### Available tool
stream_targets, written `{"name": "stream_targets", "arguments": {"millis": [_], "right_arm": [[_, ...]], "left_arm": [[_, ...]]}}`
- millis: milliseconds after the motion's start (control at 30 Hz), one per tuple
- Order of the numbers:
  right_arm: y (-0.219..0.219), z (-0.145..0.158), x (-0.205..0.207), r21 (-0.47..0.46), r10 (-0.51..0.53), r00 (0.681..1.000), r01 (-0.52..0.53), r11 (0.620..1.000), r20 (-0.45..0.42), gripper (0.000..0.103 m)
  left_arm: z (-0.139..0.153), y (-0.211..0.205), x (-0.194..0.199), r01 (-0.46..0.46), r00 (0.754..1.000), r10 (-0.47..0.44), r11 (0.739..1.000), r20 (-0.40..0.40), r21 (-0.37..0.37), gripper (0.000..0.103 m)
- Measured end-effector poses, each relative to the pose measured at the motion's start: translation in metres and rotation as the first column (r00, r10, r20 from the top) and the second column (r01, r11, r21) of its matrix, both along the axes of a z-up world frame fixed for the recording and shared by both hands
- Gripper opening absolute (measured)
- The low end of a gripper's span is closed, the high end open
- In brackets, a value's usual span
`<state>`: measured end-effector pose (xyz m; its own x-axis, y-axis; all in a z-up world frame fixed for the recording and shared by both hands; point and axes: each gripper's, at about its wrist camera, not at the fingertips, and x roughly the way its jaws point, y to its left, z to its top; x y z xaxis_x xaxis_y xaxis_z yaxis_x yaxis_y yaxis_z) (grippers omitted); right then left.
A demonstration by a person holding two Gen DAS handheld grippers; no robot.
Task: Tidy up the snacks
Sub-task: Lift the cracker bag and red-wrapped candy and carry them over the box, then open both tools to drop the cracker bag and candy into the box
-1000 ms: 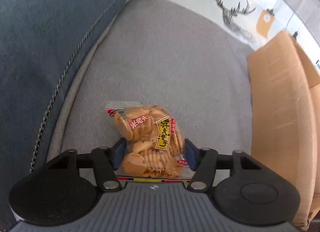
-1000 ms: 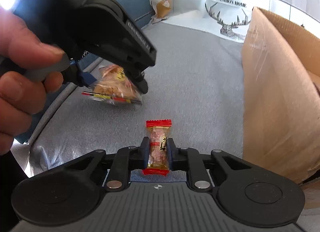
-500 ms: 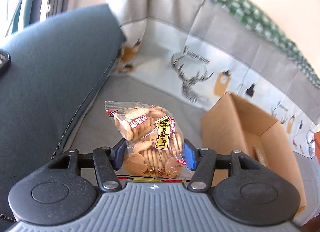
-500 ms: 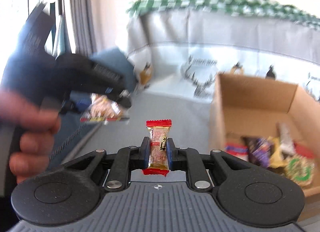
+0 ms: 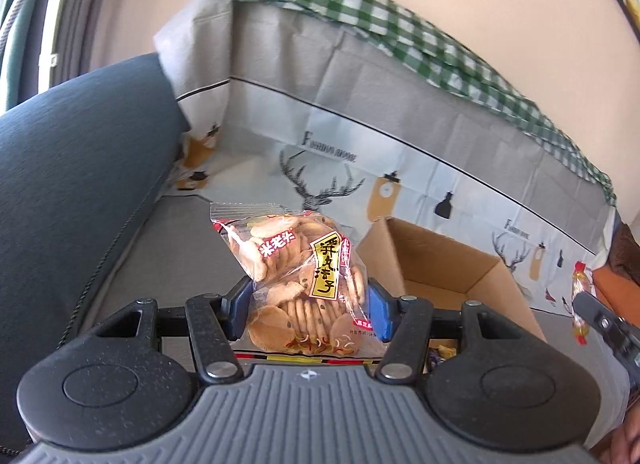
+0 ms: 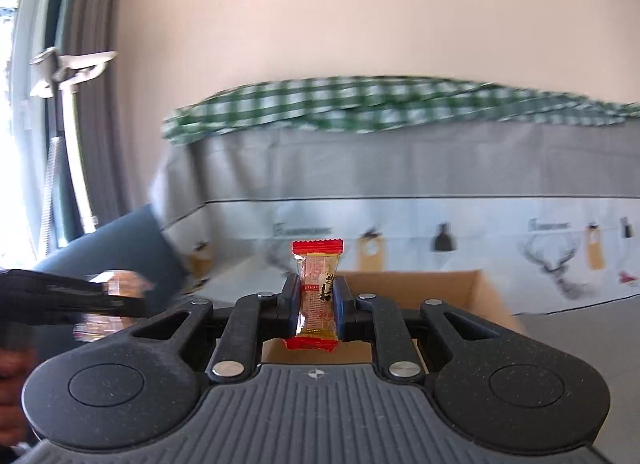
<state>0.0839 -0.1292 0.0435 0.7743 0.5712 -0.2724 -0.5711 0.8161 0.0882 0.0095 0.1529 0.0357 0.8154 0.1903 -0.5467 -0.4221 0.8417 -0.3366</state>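
Note:
My left gripper (image 5: 308, 300) is shut on a clear bag of round crackers (image 5: 300, 280) with a yellow label, held up in the air. Behind it, lower right, stands an open cardboard box (image 5: 440, 264). My right gripper (image 6: 318, 302) is shut on a small red-ended candy wrapper (image 6: 318, 296), held upright above the same box (image 6: 440, 288). The right gripper with its candy shows at the right edge of the left wrist view (image 5: 580, 304). The left gripper with the cracker bag shows blurred at the left of the right wrist view (image 6: 108, 304).
A dark blue sofa cushion (image 5: 72, 192) is at the left, the grey seat (image 5: 168, 232) below it. A grey and white deer-print cloth (image 5: 360, 136) with a green checked cloth (image 5: 360, 12) on top covers the back. Some wrapped snacks (image 5: 440, 352) lie in the box.
Both grippers have risen and tilted up with their snacks. The views have swung from the grey seat to the sofa back and wall. The box now sits lower in view.

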Motion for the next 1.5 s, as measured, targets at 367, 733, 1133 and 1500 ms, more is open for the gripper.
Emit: {"name": "stream_targets", "arguments": {"millis": [367, 733, 1133, 1500], "right_arm": [[-0.049, -0.017, 0.025, 0.022, -0.138, 0.989, 0.140, 0.990, -0.048, 0.017], [-0.068, -0.031, 0.050, -0.010, -0.224, 0.966, 0.225, 0.974, -0.129, 0.018], [-0.067, -0.036, 0.062, -0.045, -0.239, 0.960, 0.235, 0.971, -0.149, 0.018], [-0.063, -0.038, 0.061, -0.072, -0.226, 0.966, 0.219, 0.973, -0.127, 0.018]], "left_arm": [[0.001, -0.027, 0.023, 0.058, 0.997, -0.057, 0.998, 0.058, -0.017, 0.063], [-0.001, -0.079, 0.062, 0.163, 0.980, -0.164, 0.987, 0.110, 0.011, 0.063], [-0.008, -0.130, 0.088, 0.273, 0.949, -0.280, 0.960, 0.148, 0.067, 0.063], [-0.010, -0.147, 0.099, 0.305, 0.935, -0.315, 0.948, 0.164, 0.087, 0.063]]}}
